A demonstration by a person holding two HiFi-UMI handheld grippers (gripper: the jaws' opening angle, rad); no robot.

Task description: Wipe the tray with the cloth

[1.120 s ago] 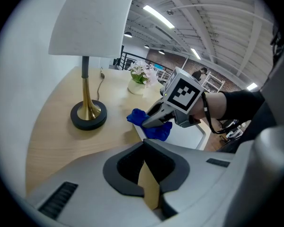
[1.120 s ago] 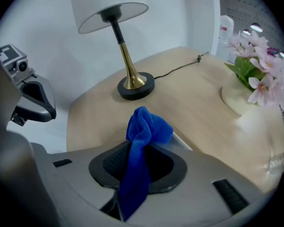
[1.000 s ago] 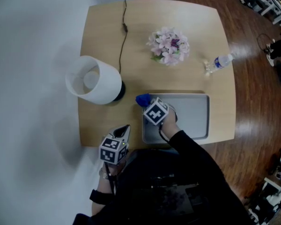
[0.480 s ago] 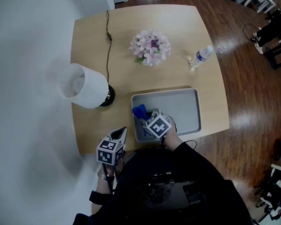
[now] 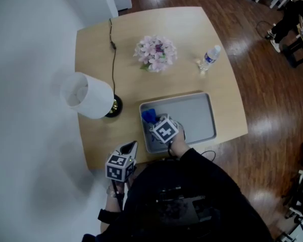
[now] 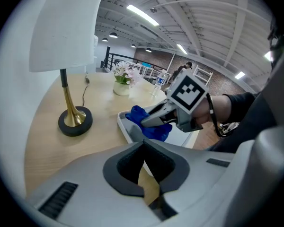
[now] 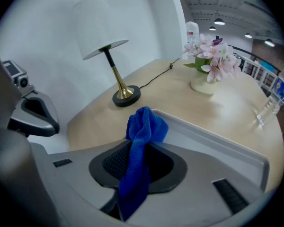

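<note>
Jaws of my left hand-held gripper [image 6: 142,144] are pressed together with nothing between them; it hangs over the near left corner of the desk [image 5: 98,135], tilted downward and aimed toward the tray [image 5: 197,116]. Just beyond it and to the right, my right hand-held gripper [image 7: 143,145] is clamped on the blue cloth [image 7: 144,124]. The fabric runs up between the pads and bunches out past the tips. That bunch sits inside the left end of the grey tray, close to its near left corner. Whether it presses on the tray floor I cannot tell. The tray lies along the desk's near right edge, and the rest of it is bare. Left of the tray stands a lamp [image 5: 87,95] with a white shade on a dark round base. Farther back sits a pot of pink flowers [image 5: 155,52], with a water bottle [image 5: 208,57] to its right. A dark cord [image 5: 112,39] runs from the lamp toward the far edge.
</note>
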